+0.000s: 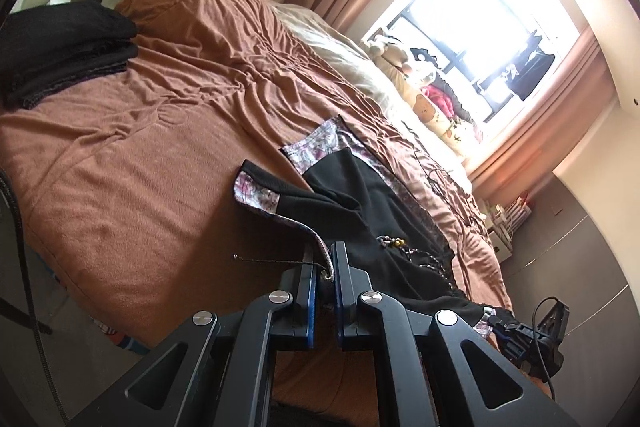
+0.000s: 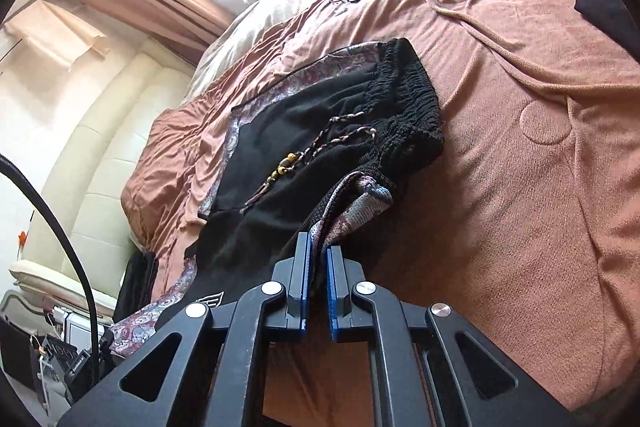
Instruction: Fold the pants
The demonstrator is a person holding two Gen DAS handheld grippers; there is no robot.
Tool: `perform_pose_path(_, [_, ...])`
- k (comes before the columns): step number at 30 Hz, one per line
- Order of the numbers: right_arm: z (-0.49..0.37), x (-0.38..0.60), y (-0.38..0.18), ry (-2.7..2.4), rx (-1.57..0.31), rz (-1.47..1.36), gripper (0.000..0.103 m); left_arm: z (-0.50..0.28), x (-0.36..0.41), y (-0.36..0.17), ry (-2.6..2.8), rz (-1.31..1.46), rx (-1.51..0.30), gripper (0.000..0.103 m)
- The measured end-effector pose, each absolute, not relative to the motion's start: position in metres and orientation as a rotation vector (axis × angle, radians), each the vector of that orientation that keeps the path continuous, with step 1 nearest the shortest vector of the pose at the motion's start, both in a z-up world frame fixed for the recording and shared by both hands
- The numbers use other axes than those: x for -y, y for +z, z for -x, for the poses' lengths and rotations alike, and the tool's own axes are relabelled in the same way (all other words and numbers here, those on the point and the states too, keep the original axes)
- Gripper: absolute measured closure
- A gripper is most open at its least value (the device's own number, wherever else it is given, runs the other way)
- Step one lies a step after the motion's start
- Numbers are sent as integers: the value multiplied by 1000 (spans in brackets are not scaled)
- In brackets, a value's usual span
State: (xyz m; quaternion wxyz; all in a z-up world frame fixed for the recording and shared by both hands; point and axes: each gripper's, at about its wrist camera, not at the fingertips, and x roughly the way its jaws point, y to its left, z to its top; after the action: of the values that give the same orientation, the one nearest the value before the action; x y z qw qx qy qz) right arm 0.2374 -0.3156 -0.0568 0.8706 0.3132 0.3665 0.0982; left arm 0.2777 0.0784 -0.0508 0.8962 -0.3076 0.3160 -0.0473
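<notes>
Left tool (image 1: 325, 259) pinches patterned hem of black pants (image 1: 360, 195) near bed (image 1: 120, 167) edge; right tool (image 1: 516, 335) grips far-right end; folded black stack (image 1: 64, 47) far left.

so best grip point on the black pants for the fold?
The patterned hem of each leg, from the near bed edge. Both hems are thin, flat edges that fit between the fingers; left gripper and right gripper are shut on the black pants there.

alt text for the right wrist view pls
The right gripper is shut on a patterned hem of the black pants, lifting that edge. The rest lies on a bed's brown blanket, beaded drawstring on top.
</notes>
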Motion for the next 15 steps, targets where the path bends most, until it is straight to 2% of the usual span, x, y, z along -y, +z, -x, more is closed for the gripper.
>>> perform_pose_path(15, [-248,327,-50,263,-677,-720,99,-338,-74,5,-76,575,-591,96])
